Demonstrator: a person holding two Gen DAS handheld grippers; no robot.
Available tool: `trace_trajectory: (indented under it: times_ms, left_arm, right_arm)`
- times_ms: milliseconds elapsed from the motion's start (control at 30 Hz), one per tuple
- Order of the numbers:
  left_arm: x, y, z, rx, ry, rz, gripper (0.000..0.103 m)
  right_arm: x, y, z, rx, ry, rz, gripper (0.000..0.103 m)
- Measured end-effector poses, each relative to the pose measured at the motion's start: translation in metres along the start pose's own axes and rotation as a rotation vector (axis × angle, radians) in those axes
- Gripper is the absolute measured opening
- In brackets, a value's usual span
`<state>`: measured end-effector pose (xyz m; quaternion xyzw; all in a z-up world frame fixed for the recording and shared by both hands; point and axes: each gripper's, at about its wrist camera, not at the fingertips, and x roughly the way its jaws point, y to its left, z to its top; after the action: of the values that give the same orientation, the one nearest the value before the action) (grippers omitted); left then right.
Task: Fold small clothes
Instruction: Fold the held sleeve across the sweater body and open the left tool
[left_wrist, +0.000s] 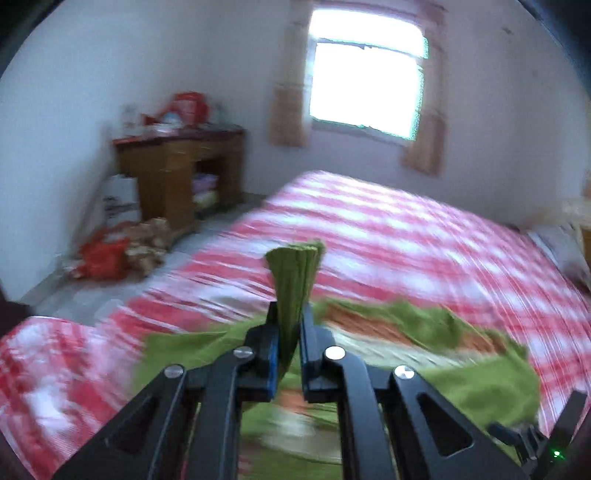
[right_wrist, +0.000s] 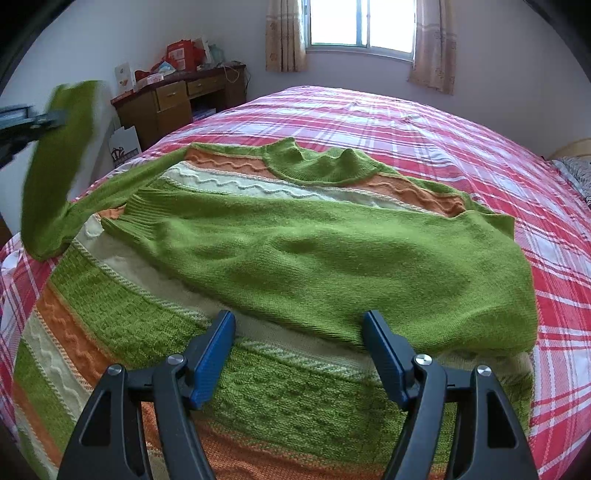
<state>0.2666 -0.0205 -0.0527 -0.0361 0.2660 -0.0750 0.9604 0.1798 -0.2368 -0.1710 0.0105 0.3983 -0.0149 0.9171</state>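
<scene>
Bed (right_wrist: 424, 140), red and white plaid cover, fills most of both views. Wide bare stretch beyond the collar and out to the right; ample room for laying cloth down. Left edge close: drops to floor just past the lifted sleeve. Desk (right_wrist: 177, 99) well apart at the wall, cluttered on top. Box (right_wrist: 123, 146) and bags on the floor beside it. Window (right_wrist: 360, 22) behind, curtains either side.

Sweater (right_wrist: 332, 258), green with orange and cream knit bands, lying flat on the bed, collar away from the right camera. One sleeve already laid across the chest toward the left. Lower body spread beneath the right gripper.

Other sleeve (right_wrist: 62, 158) lifted off the bed at the left edge, cuff (left_wrist: 295, 266) sticking up past the fingertips.

Left gripper (left_wrist: 290, 332): fingers pressed together, pinching the sleeve near the cuff. Left view heavily blurred, so likely swinging fast.

Right gripper (right_wrist: 297, 350): fingers spread wide, holding nothing, low over the sweater where the folded sleeve meets the lower bands; contact not clear.

Risks, as judged:
- Fast swing plus small pinch on loose knit: cuff could slip out mid-carry, sleeve falling short or off the bed side.
- Pull on the raised sleeve could drag the shoulder and skew the whole body, since nothing clearly pins it.
- Second sleeve landing on the first could bunch or shift it.
- Stretchy knit: hard tug may distort the cuff.
</scene>
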Motion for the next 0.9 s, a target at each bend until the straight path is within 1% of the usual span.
trace_trajectory:
  times_ms: [100, 200, 333, 400, 433, 500, 533, 567, 600, 633, 700, 767, 800, 867, 900]
  left_arm:
    - [0.015, -0.046, -0.021, 0.086, 0.059, -0.042, 0.006]
    - [0.026, -0.072, -0.041, 0.139, 0.123, -0.049, 0.006]
    - [0.043, -0.081, -0.062, 0.184, 0.214, -0.034, 0.007]
    - [0.047, -0.079, -0.07, 0.196, 0.263, -0.021, 0.011]
    - [0.047, -0.077, -0.071, 0.19, 0.275, -0.027, 0.014]
    - [0.038, -0.073, -0.071, 0.178, 0.272, -0.046, 0.016]
    - [0.034, -0.071, -0.071, 0.176, 0.274, -0.046, 0.031]
    - [0.025, -0.066, -0.069, 0.167, 0.28, -0.05, 0.044]
    - [0.021, -0.064, -0.071, 0.159, 0.281, -0.056, 0.068]
    - [0.011, -0.056, -0.071, 0.143, 0.271, -0.063, 0.083]
    - [-0.006, -0.037, -0.072, 0.105, 0.238, -0.055, 0.088]
    - [-0.018, -0.013, -0.076, 0.064, 0.226, -0.019, 0.088]
    - [-0.019, -0.005, -0.079, 0.049, 0.229, -0.005, 0.088]
    - [-0.02, 0.02, -0.089, 0.002, 0.239, 0.056, 0.088]
    - [-0.018, 0.026, -0.091, -0.006, 0.24, 0.078, 0.088]
  right_arm:
    - [-0.001, -0.002, -0.001, 0.012, -0.004, 0.008, 0.072]
    - [-0.002, -0.003, -0.001, 0.021, -0.007, 0.016, 0.072]
    - [-0.002, -0.006, -0.001, 0.033, -0.011, 0.03, 0.072]
    - [-0.002, -0.007, -0.001, 0.036, -0.012, 0.034, 0.072]
    - [-0.002, -0.007, -0.001, 0.037, -0.012, 0.034, 0.072]
    - [-0.002, -0.007, -0.001, 0.035, -0.011, 0.032, 0.072]
    - [-0.002, -0.007, -0.001, 0.033, -0.009, 0.03, 0.072]
    - [-0.002, -0.007, -0.001, 0.031, -0.008, 0.028, 0.072]
    - [-0.002, -0.006, -0.001, 0.03, -0.006, 0.027, 0.072]
    - [-0.001, -0.006, -0.001, 0.028, -0.003, 0.025, 0.072]
    - [-0.001, -0.005, 0.001, 0.025, 0.006, 0.024, 0.072]
    - [-0.002, -0.006, 0.005, 0.027, 0.019, 0.035, 0.072]
    - [-0.004, -0.006, 0.008, 0.041, 0.023, 0.058, 0.072]
    - [-0.013, -0.007, 0.02, 0.11, 0.004, 0.17, 0.072]
    - [-0.016, -0.007, 0.026, 0.143, -0.013, 0.206, 0.072]
